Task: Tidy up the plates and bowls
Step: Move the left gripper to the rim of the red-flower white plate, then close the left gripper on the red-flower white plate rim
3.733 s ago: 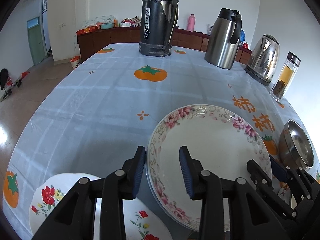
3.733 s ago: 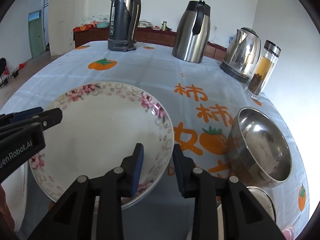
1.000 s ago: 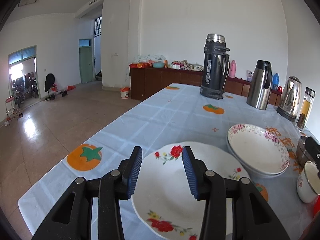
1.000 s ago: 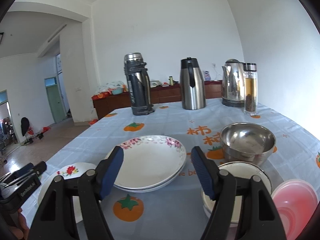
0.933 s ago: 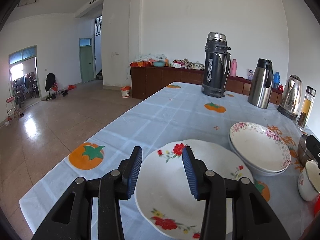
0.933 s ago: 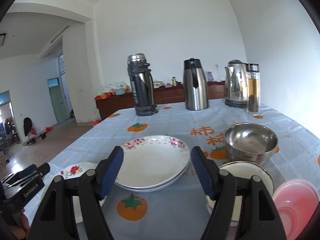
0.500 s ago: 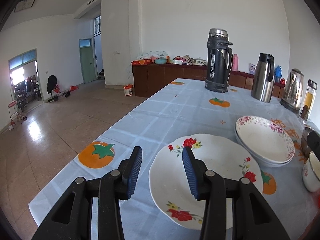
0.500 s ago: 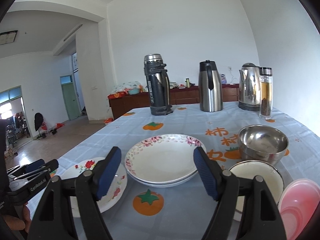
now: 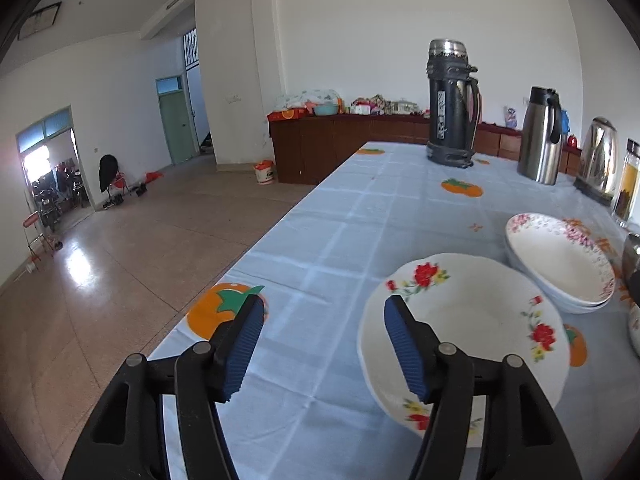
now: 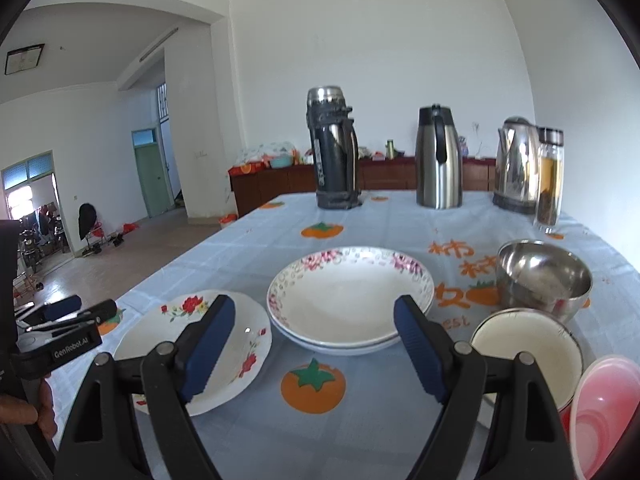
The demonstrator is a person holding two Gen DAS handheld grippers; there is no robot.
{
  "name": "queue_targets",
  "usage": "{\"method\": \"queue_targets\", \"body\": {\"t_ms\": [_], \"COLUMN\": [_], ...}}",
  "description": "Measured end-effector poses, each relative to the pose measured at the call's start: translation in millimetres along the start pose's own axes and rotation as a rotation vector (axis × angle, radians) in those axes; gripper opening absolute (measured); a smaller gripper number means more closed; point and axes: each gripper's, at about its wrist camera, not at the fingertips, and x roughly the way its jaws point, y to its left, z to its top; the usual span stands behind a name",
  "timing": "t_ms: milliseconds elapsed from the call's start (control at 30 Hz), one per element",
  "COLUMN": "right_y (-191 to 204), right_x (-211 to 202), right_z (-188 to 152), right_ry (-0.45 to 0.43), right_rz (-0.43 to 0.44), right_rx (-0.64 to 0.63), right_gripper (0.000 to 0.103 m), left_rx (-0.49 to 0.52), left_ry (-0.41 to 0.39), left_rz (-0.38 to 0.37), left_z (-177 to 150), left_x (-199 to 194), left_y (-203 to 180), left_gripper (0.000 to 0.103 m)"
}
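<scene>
A white plate with red flowers (image 9: 464, 328) lies near the table's left edge, just right of my left gripper (image 9: 324, 308). That gripper's jaws are opening, with only tablecloth between them. Two deep plates with pink flower rims (image 10: 352, 300) sit stacked mid-table, beyond my right gripper (image 10: 316, 308). Its jaws are opening too and touch nothing. The red-flower plate (image 10: 160, 328) shows partly behind the right gripper's left finger. A steel bowl (image 10: 544, 276), a white enamel bowl (image 10: 528, 348) and a pink bowl (image 10: 604, 408) stand to the right.
At the table's far end stand a dark thermos (image 10: 334, 152), a steel jug (image 10: 438, 160), a kettle (image 10: 516, 164) and a glass bottle (image 10: 550, 180). The table's left edge (image 9: 240, 264) drops to tiled floor. A person's hand (image 10: 24, 412) holds the left gripper.
Both grippers let go of the pink-rimmed plate, pulled back and rose. In the last second the left gripper slid left off the red-flower plate and its jaws widened. The right jaws widened a little.
</scene>
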Motion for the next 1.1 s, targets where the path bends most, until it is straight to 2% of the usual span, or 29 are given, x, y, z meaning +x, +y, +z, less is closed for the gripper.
{"method": "queue_targets", "body": {"t_ms": [133, 300, 600, 767, 933, 1100], "right_y": [-0.5, -2.1, -1.9, 2.1, 0.2, 0.2], "right_x": [4.9, 12.7, 27.1, 34.1, 42.6, 55.0], "right_z": [-2.9, -7.1, -13.6, -16.9, -20.2, -23.3], "right_ry": [0.044, 0.106, 0.208, 0.26, 0.298, 0.357], "right_rz": [0.038, 0.072, 0.147, 0.181, 0.197, 0.217], "right_rx": [0.017, 0.049, 0.084, 0.089, 0.13, 0.16], "right_gripper": [0.083, 0.083, 0.083, 0.083, 0.082, 0.075], "left_rx": [-0.035, -0.028, 0.009, -0.003, -0.012, -0.029], "left_ry": [0.065, 0.126, 0.154, 0.188, 0.215, 0.232], "left_rz": [-0.041, -0.028, -0.066, -0.119, -0.129, -0.133], "left_z": [1.1, -1.4, -1.9, 0.4, 4.2, 7.7], "left_x": [13.2, 25.4, 29.6, 36.8, 44.7, 52.9], "left_y": [12.3, 14.0, 5.2, 3.9, 3.3, 5.5], "left_gripper": [0.067, 0.067, 0.068, 0.068, 0.068, 0.068]}}
